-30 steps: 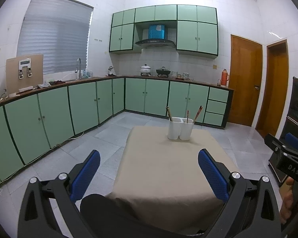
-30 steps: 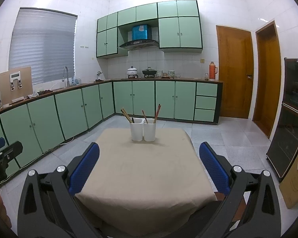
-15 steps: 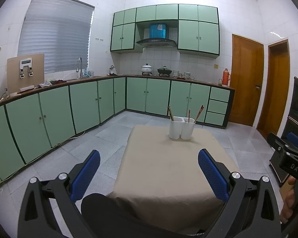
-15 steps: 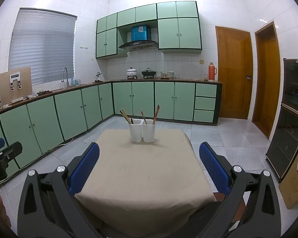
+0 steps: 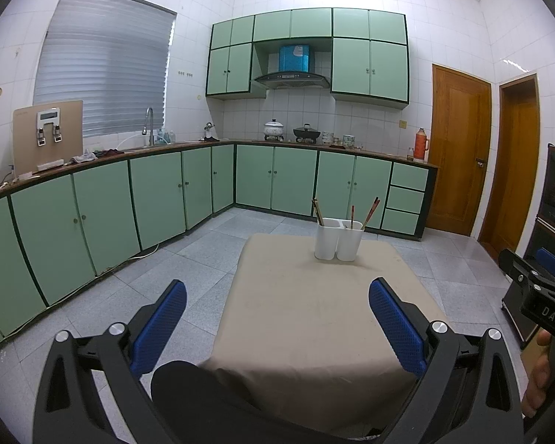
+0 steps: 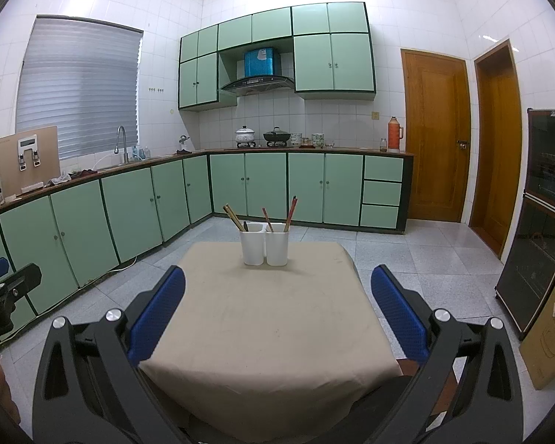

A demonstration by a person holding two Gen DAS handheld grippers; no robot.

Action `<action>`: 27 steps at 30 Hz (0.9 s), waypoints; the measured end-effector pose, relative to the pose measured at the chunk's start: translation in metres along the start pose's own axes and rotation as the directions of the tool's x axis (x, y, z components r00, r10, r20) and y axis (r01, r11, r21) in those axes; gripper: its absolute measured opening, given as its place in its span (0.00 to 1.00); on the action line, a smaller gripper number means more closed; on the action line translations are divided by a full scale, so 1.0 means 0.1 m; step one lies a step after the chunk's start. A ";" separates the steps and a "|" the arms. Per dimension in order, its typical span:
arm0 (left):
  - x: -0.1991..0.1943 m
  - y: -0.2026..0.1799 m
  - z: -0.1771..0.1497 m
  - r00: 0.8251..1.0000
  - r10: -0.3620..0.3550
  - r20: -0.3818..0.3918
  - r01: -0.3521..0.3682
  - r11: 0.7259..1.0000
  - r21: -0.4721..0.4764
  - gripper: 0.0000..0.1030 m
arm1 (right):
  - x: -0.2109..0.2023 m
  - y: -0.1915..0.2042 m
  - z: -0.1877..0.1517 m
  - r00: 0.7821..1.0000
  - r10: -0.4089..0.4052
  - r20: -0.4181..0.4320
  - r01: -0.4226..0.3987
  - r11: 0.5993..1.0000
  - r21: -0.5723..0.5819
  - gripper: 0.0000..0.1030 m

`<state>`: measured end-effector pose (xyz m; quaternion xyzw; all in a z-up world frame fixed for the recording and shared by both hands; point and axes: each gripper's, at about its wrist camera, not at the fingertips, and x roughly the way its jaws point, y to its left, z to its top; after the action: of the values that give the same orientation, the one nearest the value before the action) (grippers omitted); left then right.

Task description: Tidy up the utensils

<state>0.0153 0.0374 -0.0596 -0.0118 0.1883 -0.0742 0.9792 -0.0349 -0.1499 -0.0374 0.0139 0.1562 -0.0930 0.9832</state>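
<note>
A white two-compartment utensil holder stands at the far end of a table covered with a beige cloth. Brown chopsticks lean in its left compartment and reddish chopsticks in its right one. My left gripper is open and empty over the near edge of the table. My right gripper is also open and empty over the near part. Both are well short of the holder.
Green cabinets with a counter run along the left and back walls. Two wooden doors are at the right. A dark glass-door cabinet and a cardboard box stand right of the table. Grey tiled floor surrounds the table.
Both views have drifted slightly; the holder sits a touch nearer the middle. Both grippers stay open and empty.
</note>
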 end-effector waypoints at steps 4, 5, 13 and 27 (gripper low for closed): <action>0.00 0.00 0.00 1.000 0.001 0.000 -0.001 1.000 0.001 0.94 | 0.00 0.00 0.00 1.000 0.000 0.000 0.000 1.000 0.001 0.95; 0.00 0.00 -0.01 1.000 0.001 0.000 -0.001 1.000 0.001 0.94 | 0.00 0.00 0.00 1.000 0.000 0.000 0.000 1.000 0.000 0.95; -0.01 0.00 -0.01 1.000 0.000 0.000 0.000 1.000 0.001 0.94 | 0.00 0.00 0.00 1.000 0.000 -0.002 0.000 1.000 0.002 0.95; -0.02 0.00 -0.01 1.000 -0.001 0.001 0.001 1.000 0.000 0.94 | -0.01 -0.03 0.00 1.000 -0.002 0.001 0.002 1.000 0.001 0.95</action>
<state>0.0131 0.0373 -0.0598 -0.0121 0.1880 -0.0747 0.9793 -0.0361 -0.1522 -0.0376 0.0143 0.1554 -0.0943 0.9832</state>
